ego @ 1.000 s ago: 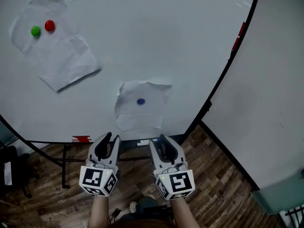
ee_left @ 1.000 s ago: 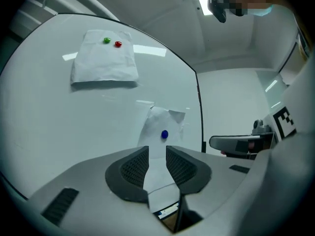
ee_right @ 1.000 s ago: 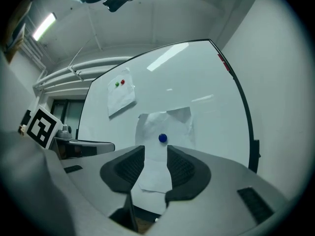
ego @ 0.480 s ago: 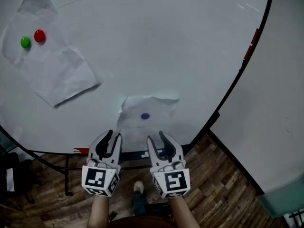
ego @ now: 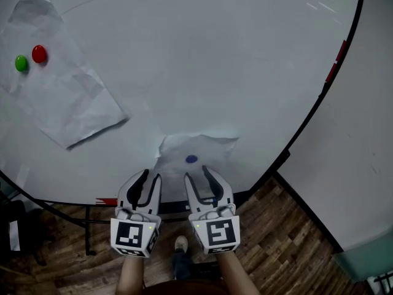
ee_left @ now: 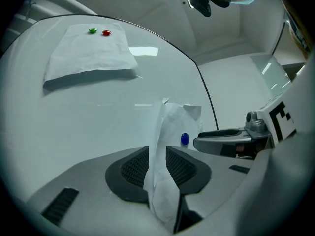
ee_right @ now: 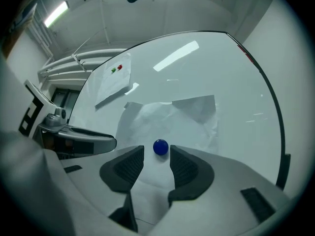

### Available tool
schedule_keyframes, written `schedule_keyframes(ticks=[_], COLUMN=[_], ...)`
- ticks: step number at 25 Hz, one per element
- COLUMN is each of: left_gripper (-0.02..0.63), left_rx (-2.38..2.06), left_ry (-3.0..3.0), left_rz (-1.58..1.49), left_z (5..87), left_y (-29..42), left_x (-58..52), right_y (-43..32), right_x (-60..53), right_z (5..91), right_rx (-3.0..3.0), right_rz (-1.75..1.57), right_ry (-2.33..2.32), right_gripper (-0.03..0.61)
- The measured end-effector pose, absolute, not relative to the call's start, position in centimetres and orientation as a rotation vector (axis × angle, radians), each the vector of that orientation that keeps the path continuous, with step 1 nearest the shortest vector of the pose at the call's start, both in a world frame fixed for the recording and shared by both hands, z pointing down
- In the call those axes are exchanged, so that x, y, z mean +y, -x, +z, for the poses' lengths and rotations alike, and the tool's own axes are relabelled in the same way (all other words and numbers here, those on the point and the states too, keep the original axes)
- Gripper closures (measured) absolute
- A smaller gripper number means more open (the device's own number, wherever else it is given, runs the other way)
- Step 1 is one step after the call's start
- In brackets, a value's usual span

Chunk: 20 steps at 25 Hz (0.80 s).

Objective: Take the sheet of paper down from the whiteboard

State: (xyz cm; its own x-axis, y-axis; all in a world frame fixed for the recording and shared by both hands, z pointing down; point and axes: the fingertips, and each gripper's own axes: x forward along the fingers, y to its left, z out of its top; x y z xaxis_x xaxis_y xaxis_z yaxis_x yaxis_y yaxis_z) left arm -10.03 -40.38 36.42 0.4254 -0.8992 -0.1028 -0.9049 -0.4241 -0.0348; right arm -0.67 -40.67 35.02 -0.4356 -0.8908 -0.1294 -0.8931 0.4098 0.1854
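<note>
A small crumpled sheet (ego: 198,147) hangs low on the whiteboard (ego: 215,54), pinned by a blue magnet (ego: 191,159). My left gripper (ego: 149,178) is at the sheet's left edge. That edge (ee_left: 165,132) curls off the board and stands between its open jaws (ee_left: 156,154). My right gripper (ego: 198,176) is over the sheet's lower part, open. In the right gripper view the blue magnet (ee_right: 160,147) sits just ahead of its fingertips (ee_right: 156,152), with the sheet (ee_right: 172,117) behind it.
A larger sheet (ego: 61,103) hangs at the board's upper left under a red magnet (ego: 39,53) and a green magnet (ego: 21,62). The board's black frame (ego: 307,125) runs down the right, with a pale wall (ego: 368,134) beyond. Wooden floor (ego: 276,244) lies below.
Both grippers have come closer to the board and up to the small sheet; their tips now overlap its lower part. The jaws stay as wide as before.
</note>
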Motion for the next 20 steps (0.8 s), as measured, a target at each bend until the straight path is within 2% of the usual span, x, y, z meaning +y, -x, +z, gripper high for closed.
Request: schedule_keyframes(ticks=[20], left_gripper=[0.531], left_rx=[1.643], left_ry=[2.553], left_rz=[0.121], left_z=[36.1], left_y=[8.9], left_x=[-42.5], right_y=[1.9], right_x=[-43.3], right_z=[33.9], right_rx=[2.551], right_rz=[0.54], right_ry=[1.66], right_gripper=[0.411])
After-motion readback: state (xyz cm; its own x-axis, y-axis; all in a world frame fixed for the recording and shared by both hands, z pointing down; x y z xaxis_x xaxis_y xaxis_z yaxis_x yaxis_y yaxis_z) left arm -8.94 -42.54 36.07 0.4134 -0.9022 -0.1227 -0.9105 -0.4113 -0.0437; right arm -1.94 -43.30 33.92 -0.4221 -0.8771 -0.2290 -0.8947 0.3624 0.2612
